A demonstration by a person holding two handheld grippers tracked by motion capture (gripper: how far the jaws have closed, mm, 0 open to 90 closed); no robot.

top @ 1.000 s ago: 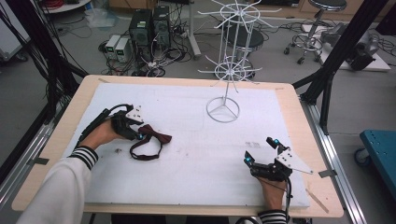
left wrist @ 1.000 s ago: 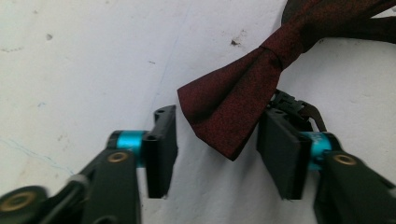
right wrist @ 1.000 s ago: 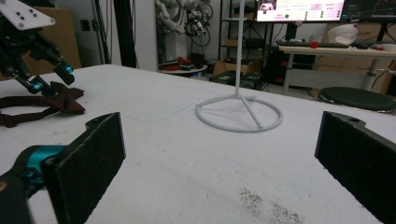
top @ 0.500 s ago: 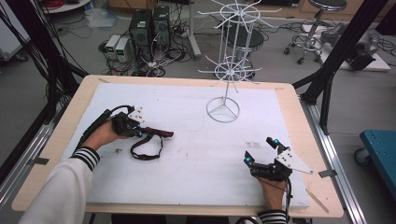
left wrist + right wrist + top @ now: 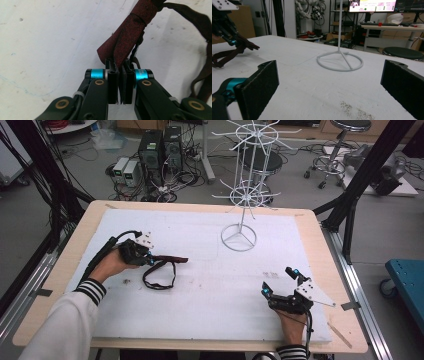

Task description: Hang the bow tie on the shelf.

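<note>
A dark red fabric tie (image 5: 170,260) with a dark strap loop (image 5: 161,279) lies on the white mat at the left. My left gripper (image 5: 149,260) is shut on the tie. In the left gripper view its jaws (image 5: 121,65) are pressed together, with the red fabric (image 5: 127,37) pinched between the pads. The strap (image 5: 203,72) trails off to the right. My right gripper (image 5: 280,281) rests at the front right of the mat, open, with nothing between its pads (image 5: 260,86). The right gripper view also shows the left gripper (image 5: 225,27) and the tie (image 5: 239,48) far off.
A white wire display stand (image 5: 239,238) rises from its ring base at the back middle of the mat (image 5: 210,305); the ring base (image 5: 340,61) lies ahead of my right gripper. Computers, cables and stools stand on the floor beyond the table.
The left gripper has closed on the tie. The red end now sticks out straight to the right of the jaws instead of lying bunched. The right gripper has stayed still.
</note>
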